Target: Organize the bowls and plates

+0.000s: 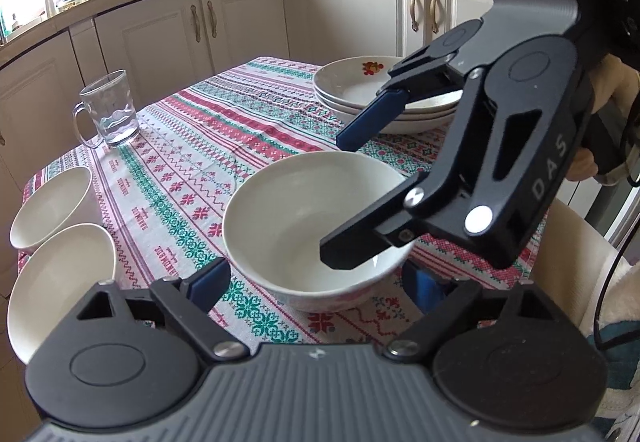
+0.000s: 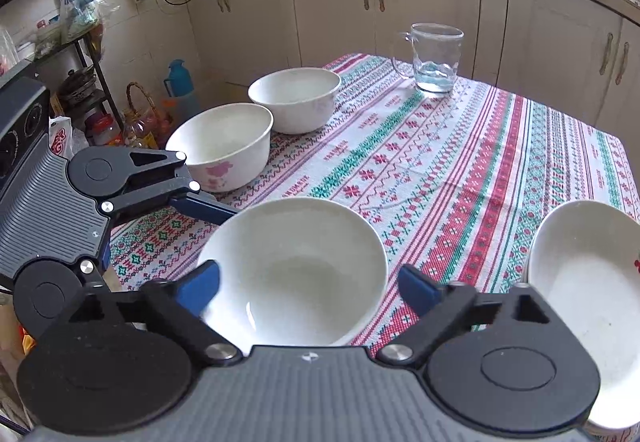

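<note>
A white bowl (image 1: 308, 218) stands on the patterned tablecloth (image 1: 224, 130) near the front edge; it also shows in the right wrist view (image 2: 296, 266). My left gripper (image 1: 316, 282) is open, its jaws on either side of the bowl's near base. My right gripper (image 2: 308, 286) is open over the bowl, one finger above its far rim and one reaching inside; it also shows in the left wrist view (image 1: 340, 198). Two more white bowls (image 2: 224, 142) (image 2: 296, 98) sit at the table's left edge. A stack of shallow plates (image 1: 372, 90) stands at the right.
A glass mug (image 2: 434, 58) with a little water stands at the far side of the table. Kitchen cabinets (image 2: 380, 10) run behind the table. A shelf with bags and bottles (image 2: 80, 74) stands on the floor at the left.
</note>
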`<move>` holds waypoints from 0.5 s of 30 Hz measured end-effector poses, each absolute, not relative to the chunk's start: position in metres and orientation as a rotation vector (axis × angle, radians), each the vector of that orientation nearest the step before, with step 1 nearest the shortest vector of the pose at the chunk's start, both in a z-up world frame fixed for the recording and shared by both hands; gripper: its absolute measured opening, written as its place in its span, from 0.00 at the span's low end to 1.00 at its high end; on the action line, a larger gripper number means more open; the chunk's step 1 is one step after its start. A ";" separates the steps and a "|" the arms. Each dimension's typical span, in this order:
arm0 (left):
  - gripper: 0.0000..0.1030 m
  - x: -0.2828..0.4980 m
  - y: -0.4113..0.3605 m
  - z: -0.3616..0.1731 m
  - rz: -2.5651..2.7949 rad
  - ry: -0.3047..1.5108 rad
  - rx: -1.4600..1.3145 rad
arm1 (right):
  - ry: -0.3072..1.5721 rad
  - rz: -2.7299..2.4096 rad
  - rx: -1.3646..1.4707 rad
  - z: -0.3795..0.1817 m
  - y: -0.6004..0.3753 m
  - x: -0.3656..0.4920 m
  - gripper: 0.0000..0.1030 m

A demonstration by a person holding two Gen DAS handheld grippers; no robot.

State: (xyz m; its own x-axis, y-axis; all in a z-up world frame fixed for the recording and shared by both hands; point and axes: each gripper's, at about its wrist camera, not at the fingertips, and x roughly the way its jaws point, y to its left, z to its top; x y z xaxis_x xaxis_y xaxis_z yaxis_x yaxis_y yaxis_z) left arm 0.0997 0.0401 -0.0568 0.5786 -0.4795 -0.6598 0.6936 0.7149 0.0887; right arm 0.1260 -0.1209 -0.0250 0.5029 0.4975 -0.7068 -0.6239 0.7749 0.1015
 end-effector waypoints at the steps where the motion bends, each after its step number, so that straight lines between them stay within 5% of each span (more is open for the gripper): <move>1: 0.93 0.099 0.042 -0.056 -0.696 0.653 0.351 | 0.784 0.682 -0.175 -0.023 -0.120 0.125 1.00; 15: 0.93 0.078 0.091 -0.050 -0.468 0.664 0.240 | 0.759 0.676 -0.290 -0.011 -0.101 0.118 1.00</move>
State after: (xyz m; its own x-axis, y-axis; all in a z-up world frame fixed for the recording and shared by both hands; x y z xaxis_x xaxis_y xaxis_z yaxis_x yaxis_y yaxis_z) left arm 0.0782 0.0914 -0.0496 0.6892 -0.3393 -0.6402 0.4892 0.8697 0.0657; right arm 0.1181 -0.1010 -0.0106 0.5299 0.4566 -0.7146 -0.6568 0.7540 -0.0052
